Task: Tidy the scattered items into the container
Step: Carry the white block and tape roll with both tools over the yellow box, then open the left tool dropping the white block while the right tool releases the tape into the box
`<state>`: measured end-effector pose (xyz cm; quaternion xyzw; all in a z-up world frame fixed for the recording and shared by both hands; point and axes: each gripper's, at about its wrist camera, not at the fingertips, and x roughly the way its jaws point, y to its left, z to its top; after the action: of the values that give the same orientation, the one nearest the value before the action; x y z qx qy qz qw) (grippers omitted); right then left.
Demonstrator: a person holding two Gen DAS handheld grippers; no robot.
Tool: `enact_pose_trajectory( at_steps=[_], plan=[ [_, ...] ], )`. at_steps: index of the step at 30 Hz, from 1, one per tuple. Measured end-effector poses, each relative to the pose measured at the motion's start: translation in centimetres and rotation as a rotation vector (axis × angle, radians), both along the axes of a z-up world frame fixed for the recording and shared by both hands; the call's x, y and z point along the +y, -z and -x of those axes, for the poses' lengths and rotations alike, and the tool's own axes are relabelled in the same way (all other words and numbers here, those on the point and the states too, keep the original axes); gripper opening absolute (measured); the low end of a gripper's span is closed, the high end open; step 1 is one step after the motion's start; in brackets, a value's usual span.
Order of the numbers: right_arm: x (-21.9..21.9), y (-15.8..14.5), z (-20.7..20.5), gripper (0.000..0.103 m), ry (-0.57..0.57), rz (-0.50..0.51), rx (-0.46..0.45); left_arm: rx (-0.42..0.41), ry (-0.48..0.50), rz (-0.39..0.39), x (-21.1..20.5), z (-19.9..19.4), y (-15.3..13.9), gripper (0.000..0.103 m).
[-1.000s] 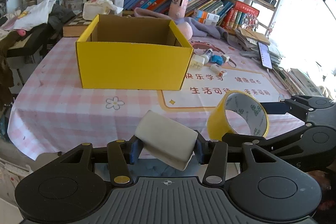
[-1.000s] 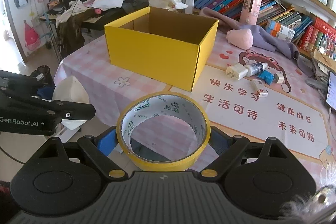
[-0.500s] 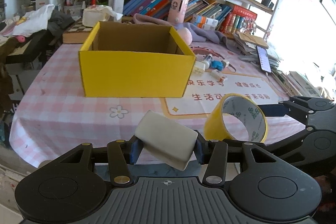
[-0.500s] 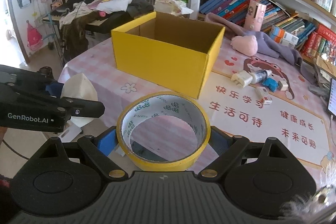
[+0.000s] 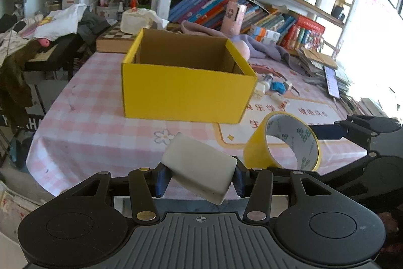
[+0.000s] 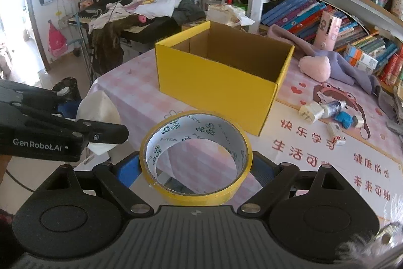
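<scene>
A yellow cardboard box (image 5: 186, 92) (image 6: 214, 82) stands open on the pink checked tablecloth, its inside bare as far as I can see. My left gripper (image 5: 199, 180) is shut on a tilted white rectangular block (image 5: 199, 168), held in the air short of the table's near edge. My right gripper (image 6: 196, 168) is shut on a roll of yellow tape (image 6: 196, 155), gripped across its outside, also short of the box. From the left wrist view the tape roll (image 5: 282, 143) hangs at the right; from the right wrist view the white block (image 6: 98, 110) shows at the left.
Right of the box lie a white plug (image 6: 311, 112), a small tube (image 6: 335, 106), a blue item (image 6: 343, 119) and a small white box (image 6: 336, 134). A pink plush with purple cloth (image 6: 317, 67), a phone (image 5: 332, 82) and bookshelves sit behind.
Both grippers have moved toward the table and risen slightly with their loads; the box looks nearer and I see further into it. Both grips are unchanged.
</scene>
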<state>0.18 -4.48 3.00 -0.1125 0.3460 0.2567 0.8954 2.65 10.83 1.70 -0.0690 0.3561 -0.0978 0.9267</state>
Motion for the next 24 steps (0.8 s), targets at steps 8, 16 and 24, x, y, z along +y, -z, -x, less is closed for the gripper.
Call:
enact_pose_trajectory(
  at_steps=[8,16,24],
  plan=[
    [1.0,0.0,-2.0,0.090,-0.052,0.011,-0.047,-0.039,0.004,-0.019,0.4,-2.8,-0.7,0.048],
    [1.7,-1.2,-6.9,0.090,-0.045,0.002,-0.146,-0.113,0.050,-0.056,0.2,-7.9,-2.6,0.048],
    [2.6,-2.9,-13.6,0.090,-0.076,0.010,-0.203,-0.160,0.046,-0.058,1.0,-13.7,-4.0,0.048]
  ],
)
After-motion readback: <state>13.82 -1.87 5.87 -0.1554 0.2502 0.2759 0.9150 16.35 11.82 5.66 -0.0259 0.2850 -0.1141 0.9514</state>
